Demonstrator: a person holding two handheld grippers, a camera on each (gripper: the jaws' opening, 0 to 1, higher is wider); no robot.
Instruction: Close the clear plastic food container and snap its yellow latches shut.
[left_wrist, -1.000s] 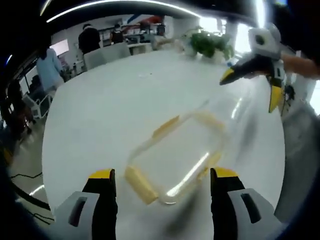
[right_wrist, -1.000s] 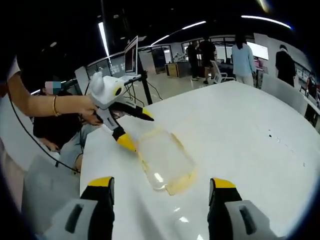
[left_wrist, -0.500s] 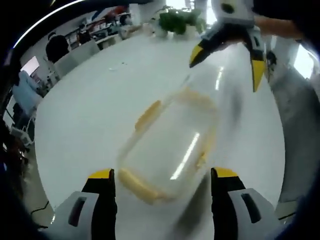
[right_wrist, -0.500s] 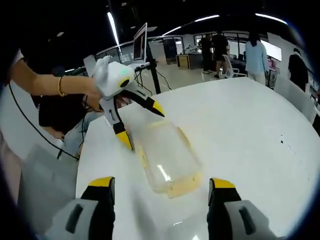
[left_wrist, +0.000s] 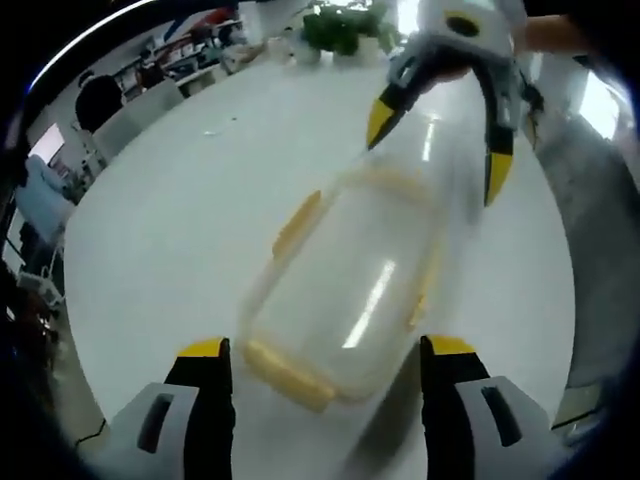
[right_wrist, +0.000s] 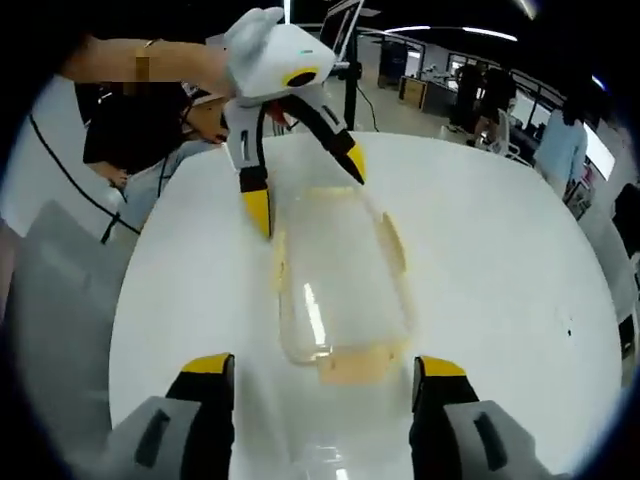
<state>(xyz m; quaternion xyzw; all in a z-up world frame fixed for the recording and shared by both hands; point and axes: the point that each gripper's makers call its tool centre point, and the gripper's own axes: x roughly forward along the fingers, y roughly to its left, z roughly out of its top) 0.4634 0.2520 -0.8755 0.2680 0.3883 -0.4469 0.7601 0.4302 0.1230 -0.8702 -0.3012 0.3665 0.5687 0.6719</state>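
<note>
Container (left_wrist: 345, 285) (blurred, latch state unreadable) lies between both spread tools.

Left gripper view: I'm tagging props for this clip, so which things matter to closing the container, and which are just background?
For the job:
clear container
yellow latches
left gripper
right gripper

Just about:
white table
potted plant
chairs

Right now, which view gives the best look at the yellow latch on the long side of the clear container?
The left gripper view: the side latch stands out sharply against the white table. In the right gripper view, the container looks paler, and its side latch is a faint yellow strip.
</note>
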